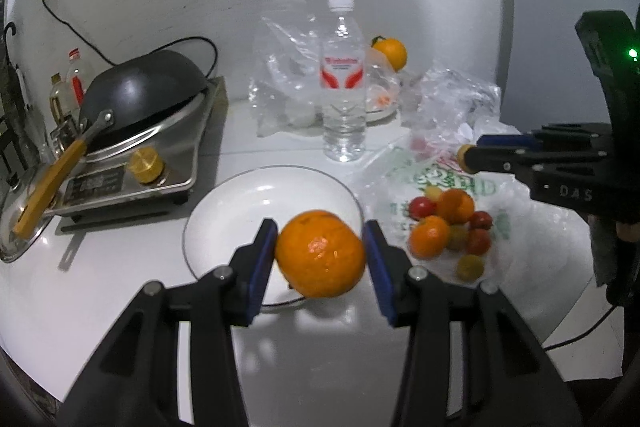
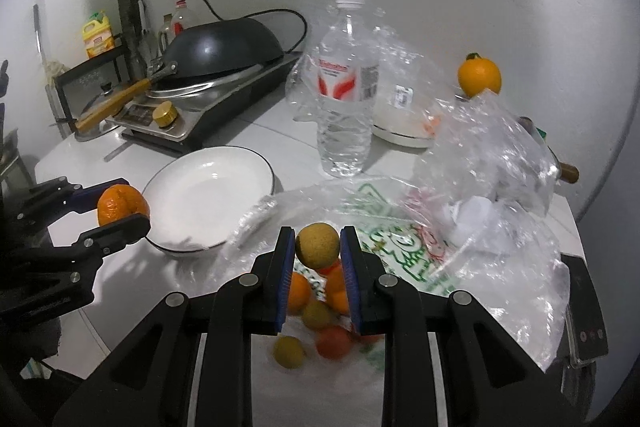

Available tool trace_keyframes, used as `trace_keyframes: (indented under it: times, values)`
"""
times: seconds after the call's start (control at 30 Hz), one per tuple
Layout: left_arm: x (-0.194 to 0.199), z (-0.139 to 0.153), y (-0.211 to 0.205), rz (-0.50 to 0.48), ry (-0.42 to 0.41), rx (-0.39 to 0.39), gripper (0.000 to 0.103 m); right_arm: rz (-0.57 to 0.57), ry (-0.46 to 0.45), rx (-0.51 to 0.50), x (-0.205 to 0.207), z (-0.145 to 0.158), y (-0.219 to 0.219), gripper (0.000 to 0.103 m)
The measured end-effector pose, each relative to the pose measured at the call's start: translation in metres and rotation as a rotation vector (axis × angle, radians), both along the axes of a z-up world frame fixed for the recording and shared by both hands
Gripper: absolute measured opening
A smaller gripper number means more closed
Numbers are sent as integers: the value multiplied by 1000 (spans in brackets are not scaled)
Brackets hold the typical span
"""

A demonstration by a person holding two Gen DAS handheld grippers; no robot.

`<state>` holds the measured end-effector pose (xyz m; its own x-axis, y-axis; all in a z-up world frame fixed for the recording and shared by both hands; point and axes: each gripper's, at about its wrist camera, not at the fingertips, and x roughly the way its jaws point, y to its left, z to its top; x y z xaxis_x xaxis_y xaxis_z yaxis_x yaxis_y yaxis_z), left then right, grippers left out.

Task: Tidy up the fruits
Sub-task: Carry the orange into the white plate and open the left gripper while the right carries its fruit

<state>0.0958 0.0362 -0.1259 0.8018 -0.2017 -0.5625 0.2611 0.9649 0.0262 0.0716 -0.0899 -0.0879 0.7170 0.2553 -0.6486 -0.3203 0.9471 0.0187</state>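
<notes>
My left gripper [image 1: 320,241] is shut on a mandarin orange [image 1: 320,253] and holds it over the near rim of an empty white plate [image 1: 240,211]. It also shows at the left of the right wrist view [image 2: 122,207]. My right gripper [image 2: 317,245] is shut on a small yellow fruit [image 2: 317,244], lifted above a pile of small oranges and red and yellow tomatoes [image 2: 316,311] on a printed plastic bag [image 2: 400,247]. The pile also shows in the left wrist view [image 1: 452,227], with the right gripper [image 1: 466,155] above it.
A water bottle [image 1: 344,79] stands behind the plate, among crumpled clear bags [image 1: 456,99]. A second white plate [image 2: 400,135] and an orange [image 1: 390,53] sit at the back. A stove with a dark wok [image 1: 140,95] is at the left.
</notes>
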Motion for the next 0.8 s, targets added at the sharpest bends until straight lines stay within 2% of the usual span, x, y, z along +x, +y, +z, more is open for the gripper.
trace_keyframes:
  times: [0.43, 0.8]
  values:
    - [21, -3, 38, 19, -6, 16, 45, 28, -12, -4, 16, 8, 40, 25]
    - [58, -33, 67, 74, 41, 13, 45, 65, 24, -32, 36, -3, 70, 25]
